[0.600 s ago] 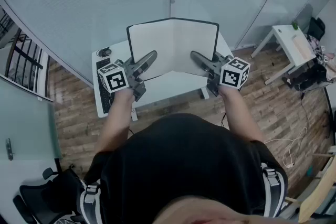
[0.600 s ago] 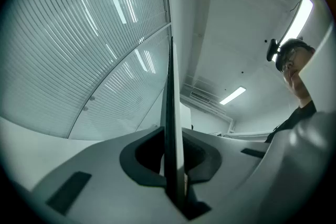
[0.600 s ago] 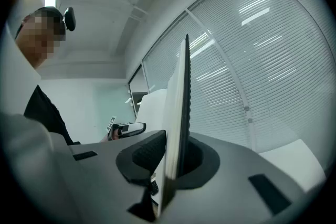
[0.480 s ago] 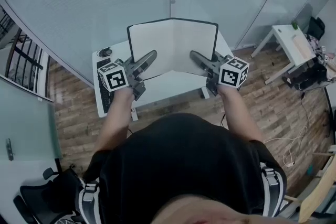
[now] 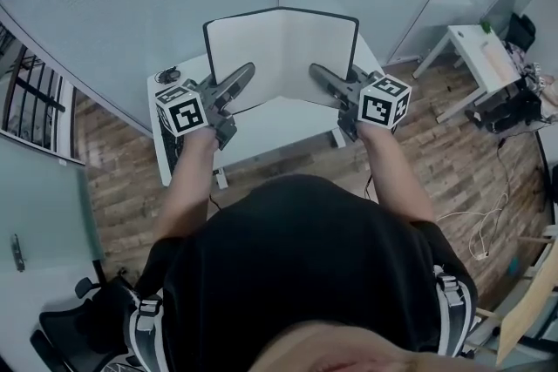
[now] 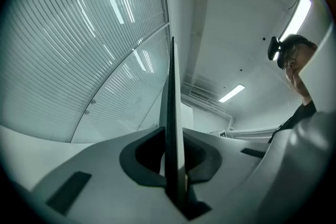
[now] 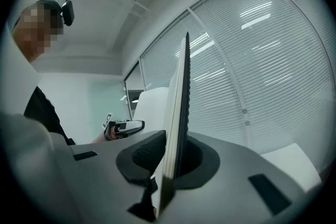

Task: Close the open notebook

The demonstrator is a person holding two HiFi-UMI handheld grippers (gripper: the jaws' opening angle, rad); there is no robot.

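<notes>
now, left hand-held gripper (image 5: 242, 76) and right hand-held gripper (image 5: 319, 76) tight on opposite edges of open notebook (image 5: 281, 55)

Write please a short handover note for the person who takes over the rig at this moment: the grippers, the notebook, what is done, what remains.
Left gripper: shut on the left half of the notebook.
Right gripper: shut on the right half.
Notebook: held up over the white table, open, halves angled slightly inward.
Done: both halves gripped.
Left: bring the two halves together until it is closed, then probably set it down.
</notes>
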